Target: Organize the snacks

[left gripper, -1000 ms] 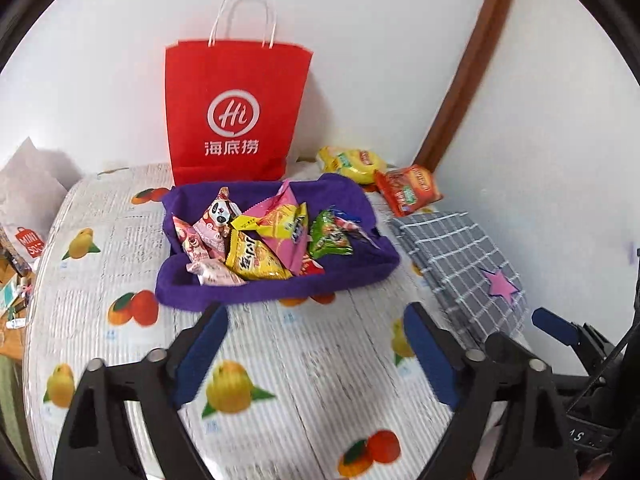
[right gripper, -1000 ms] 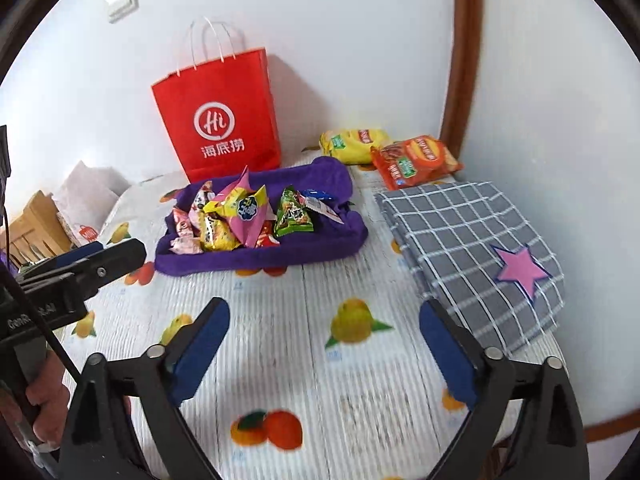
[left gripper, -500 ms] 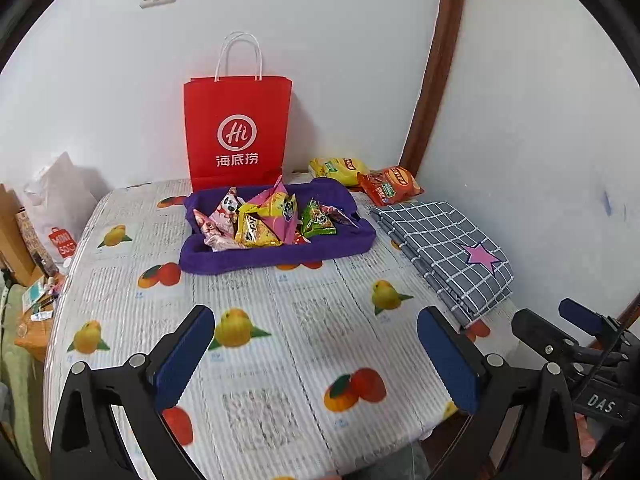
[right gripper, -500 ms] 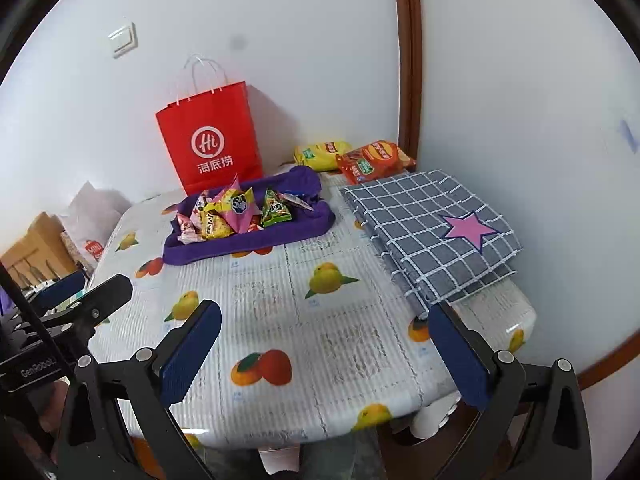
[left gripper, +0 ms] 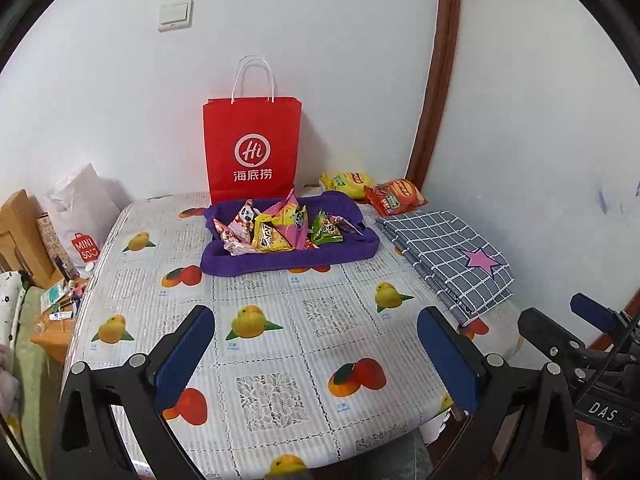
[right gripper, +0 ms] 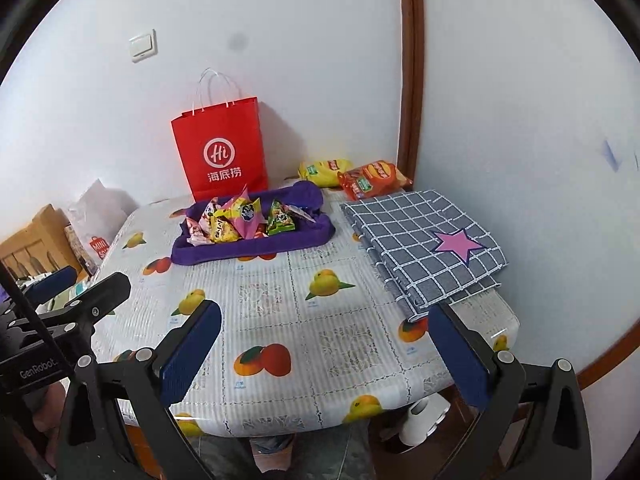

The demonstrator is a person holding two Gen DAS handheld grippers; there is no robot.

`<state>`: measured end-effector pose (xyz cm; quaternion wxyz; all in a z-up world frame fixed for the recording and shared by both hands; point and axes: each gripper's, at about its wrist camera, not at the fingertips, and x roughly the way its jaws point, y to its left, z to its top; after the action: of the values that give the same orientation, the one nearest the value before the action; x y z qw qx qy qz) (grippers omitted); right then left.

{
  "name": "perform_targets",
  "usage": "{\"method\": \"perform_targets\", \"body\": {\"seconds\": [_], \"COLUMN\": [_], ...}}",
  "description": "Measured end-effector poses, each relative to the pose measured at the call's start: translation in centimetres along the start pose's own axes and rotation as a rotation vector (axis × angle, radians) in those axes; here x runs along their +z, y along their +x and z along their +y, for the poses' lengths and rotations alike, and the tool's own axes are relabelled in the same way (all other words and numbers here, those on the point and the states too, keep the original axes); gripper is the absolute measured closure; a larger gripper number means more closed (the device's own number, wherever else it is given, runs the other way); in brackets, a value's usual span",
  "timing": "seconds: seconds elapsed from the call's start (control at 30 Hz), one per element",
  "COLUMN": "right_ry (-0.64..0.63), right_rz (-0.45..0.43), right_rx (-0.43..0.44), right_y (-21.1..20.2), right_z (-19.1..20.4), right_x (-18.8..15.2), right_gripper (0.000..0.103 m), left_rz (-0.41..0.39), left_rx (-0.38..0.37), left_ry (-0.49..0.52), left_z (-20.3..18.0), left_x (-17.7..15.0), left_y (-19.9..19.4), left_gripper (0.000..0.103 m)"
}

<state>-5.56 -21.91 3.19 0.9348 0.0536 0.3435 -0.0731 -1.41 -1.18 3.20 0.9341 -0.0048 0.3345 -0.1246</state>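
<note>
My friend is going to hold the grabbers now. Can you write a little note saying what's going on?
Left hand-held gripper: open, empty, back over the near table edge.
Right hand-held gripper: open, empty, also back. Both have just been opening wider, with nothing between the jaws.
Purple tray: far middle of the table, holding a heap of small snack packets.
Yellow bag and orange bag: on the table behind the tray, beside the checked cloth.
Red bag: upright against the wall.
Done: small packets are in the tray.
Left: probably the two bags outside it.
</note>
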Motion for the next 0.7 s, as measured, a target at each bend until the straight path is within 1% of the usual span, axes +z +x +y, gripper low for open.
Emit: {"method": "perform_targets", "body": {"seconds": [0.2, 0.7], "right_ry": [0.005, 0.006], "right_rz": [-0.007, -0.012], "right_rx": [0.004, 0.008], "right_y": [-0.46, -0.72], "right_z": [0.03, 0.02], "right_x": [-0.34, -0.66], "right_gripper": [0.001, 0.001], "left_rz": [-0.011, -0.010], "left_rx": [-0.001, -0.003], "left_ry": [0.006, 0.012], "left_z": [-0.22, -0.63], "left_x": [-0.24, -0.36], "left_y": [-0.72, -0.88], "left_gripper": [0.001, 0.001]}}
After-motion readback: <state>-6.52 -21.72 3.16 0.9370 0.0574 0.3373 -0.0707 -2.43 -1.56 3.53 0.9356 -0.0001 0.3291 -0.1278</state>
